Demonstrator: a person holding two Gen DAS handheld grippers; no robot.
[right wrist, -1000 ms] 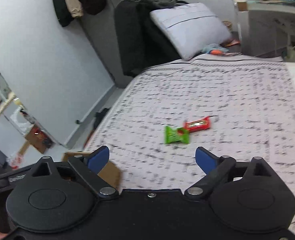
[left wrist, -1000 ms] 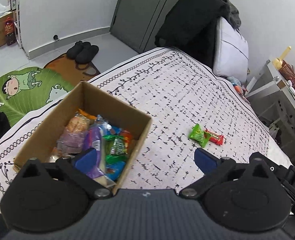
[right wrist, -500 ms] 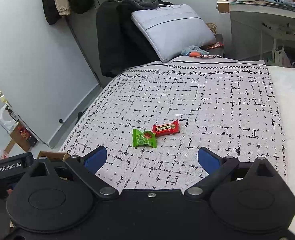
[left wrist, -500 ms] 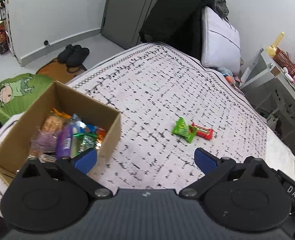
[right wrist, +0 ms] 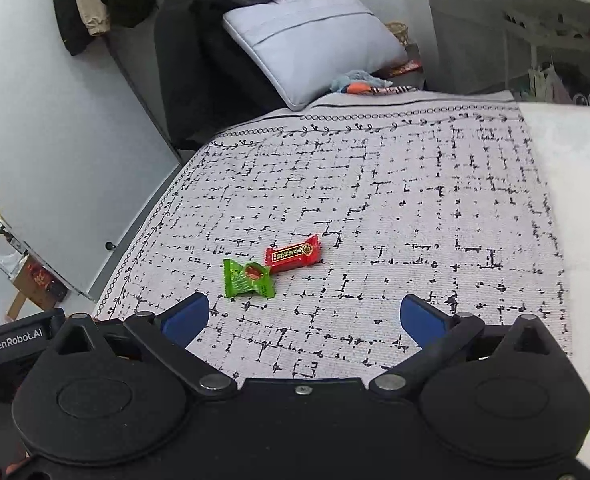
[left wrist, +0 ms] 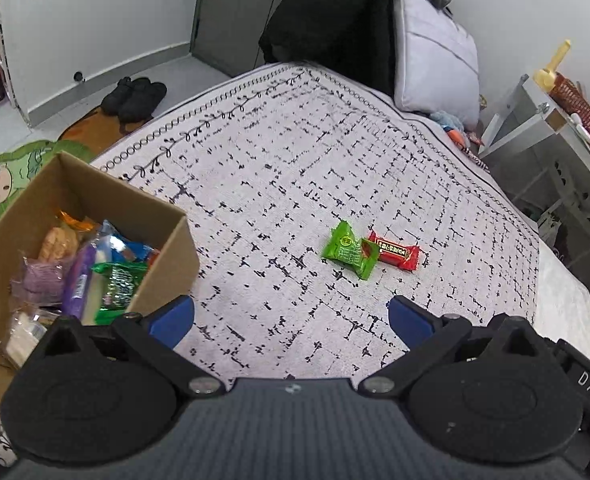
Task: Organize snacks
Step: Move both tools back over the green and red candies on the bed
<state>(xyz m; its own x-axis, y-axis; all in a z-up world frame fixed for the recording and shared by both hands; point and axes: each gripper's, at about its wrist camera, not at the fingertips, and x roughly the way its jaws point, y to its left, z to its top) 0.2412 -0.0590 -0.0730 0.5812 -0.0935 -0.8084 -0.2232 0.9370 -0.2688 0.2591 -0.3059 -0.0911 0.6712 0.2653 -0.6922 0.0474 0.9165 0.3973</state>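
Observation:
A green snack packet (left wrist: pixel 349 250) (right wrist: pixel 248 278) and a red snack bar (left wrist: pixel 395 255) (right wrist: pixel 294 254) lie touching each other on the patterned bedspread (left wrist: pixel 279 168). A cardboard box (left wrist: pixel 143 216) holding several wrapped snacks stands at the left of the left wrist view. My left gripper (left wrist: pixel 291 322) is open and empty, just right of the box and short of the two snacks. My right gripper (right wrist: pixel 303 320) is open and empty too, with the snacks ahead and slightly left of its left finger.
A grey pillow (right wrist: pixel 315 36) and dark clothes (right wrist: pixel 199 52) sit at the head of the bed. Black slippers (left wrist: pixel 135 94) and a cartoon mat (left wrist: pixel 11 176) lie on the floor left of the bed. A white shelf unit (left wrist: pixel 555 152) stands to the right.
My left gripper has moved right, off the box and toward the two snacks. The right gripper has come nearer to the snacks, which now lie lower in its view.

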